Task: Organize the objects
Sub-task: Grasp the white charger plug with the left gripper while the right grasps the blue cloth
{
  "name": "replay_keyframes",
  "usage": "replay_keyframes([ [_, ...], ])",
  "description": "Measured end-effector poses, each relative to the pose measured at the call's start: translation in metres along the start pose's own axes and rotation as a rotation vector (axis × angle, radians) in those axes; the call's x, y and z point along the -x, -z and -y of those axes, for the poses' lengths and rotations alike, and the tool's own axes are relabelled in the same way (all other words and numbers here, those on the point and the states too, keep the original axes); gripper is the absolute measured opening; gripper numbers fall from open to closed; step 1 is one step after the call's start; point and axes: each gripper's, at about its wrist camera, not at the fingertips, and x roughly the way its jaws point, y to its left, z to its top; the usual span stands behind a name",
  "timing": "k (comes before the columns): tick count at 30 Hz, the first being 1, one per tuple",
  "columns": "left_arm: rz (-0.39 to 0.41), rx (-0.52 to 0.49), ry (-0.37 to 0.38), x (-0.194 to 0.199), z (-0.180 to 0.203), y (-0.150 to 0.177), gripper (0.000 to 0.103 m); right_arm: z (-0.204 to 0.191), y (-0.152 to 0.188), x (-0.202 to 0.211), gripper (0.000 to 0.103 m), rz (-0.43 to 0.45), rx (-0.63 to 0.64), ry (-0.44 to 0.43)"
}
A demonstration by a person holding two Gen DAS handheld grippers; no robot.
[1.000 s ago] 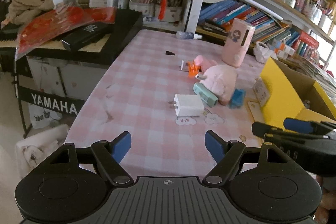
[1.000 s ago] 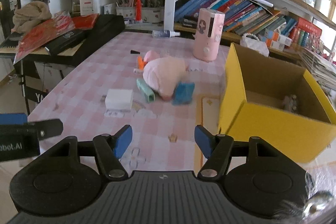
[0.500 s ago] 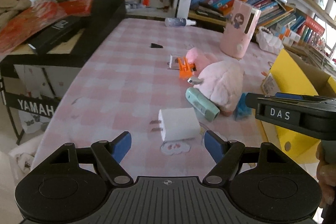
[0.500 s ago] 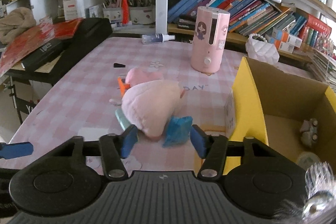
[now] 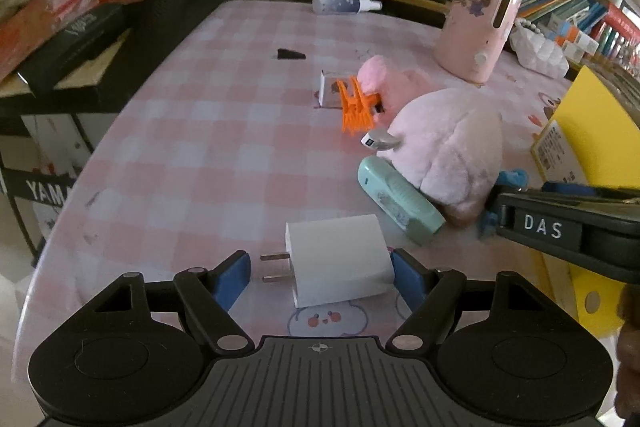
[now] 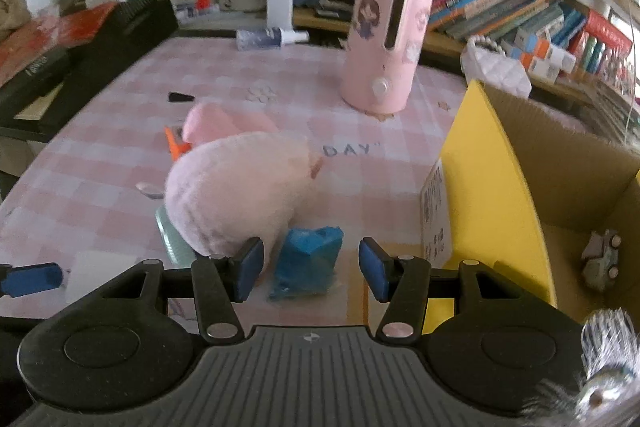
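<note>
Down low over the pink checked tablecloth (image 5: 180, 147) with both tools. Left gripper (image 5: 320, 267) spread wide around the white plug charger (image 5: 338, 259), which lies flat with its prongs pointing at the left pad. The right pad is just beside the charger's body, contact not clear; no squeeze visible.

Right gripper (image 6: 311, 259) narrower, jaws just been closing, with a crumpled blue object (image 6: 308, 259) sitting between the pads and gaps visible on both sides, so not gripped.

Crowded around that blue piece: pink plush toy (image 6: 240, 195) pressed right against its left side and bulging toward the left pad, mint-green gadget (image 5: 400, 201) wedged under the plush's near edge, yellow cardboard box (image 6: 492, 187) close on the right with a small toy car (image 6: 600, 259) on its floor.

Farther back: orange clip (image 5: 354, 103) against the plush's head beside a small card, small silvery piece (image 5: 376, 141) just below it, black wedge (image 5: 290, 55) alone on the cloth, pink canister (image 6: 384, 43) upright, spray bottle (image 5: 344, 3) lying at the far edge. Black case (image 5: 120, 39) off to the left, clear of both tools.
</note>
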Motion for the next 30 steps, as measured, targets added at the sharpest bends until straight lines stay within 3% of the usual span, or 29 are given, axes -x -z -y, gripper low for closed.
replay_keyframes([
  [1, 0.003, -0.009, -0.001, 0.0, 0.001, 0.0, 0.07, 0.002, 0.0, -0.004, 0.051, -0.014, -0.012, -0.002],
  [5, 0.003, -0.023, -0.005, -0.003, 0.002, -0.003, 0.07, 0.007, -0.002, -0.018, 0.046, -0.042, -0.051, -0.013],
  [8, 0.001, -0.019, -0.006, -0.003, 0.002, -0.003, 0.069, 0.008, -0.002, -0.024, 0.034, -0.054, -0.044, -0.037],
  [11, 0.004, 0.015, -0.009, 0.001, -0.003, -0.005, 0.069, 0.009, -0.003, -0.023, 0.033, -0.053, -0.021, -0.062],
  [23, 0.134, 0.114, 0.027, 0.062, -0.018, -0.007, 0.069, 0.008, -0.002, 0.031, 0.032, 0.067, 0.049, -0.141],
  [30, 0.183, 0.111, 0.04, 0.089, -0.021, 0.006, 0.069, -0.001, 0.01, 0.068, 0.032, 0.12, 0.125, -0.195],
])
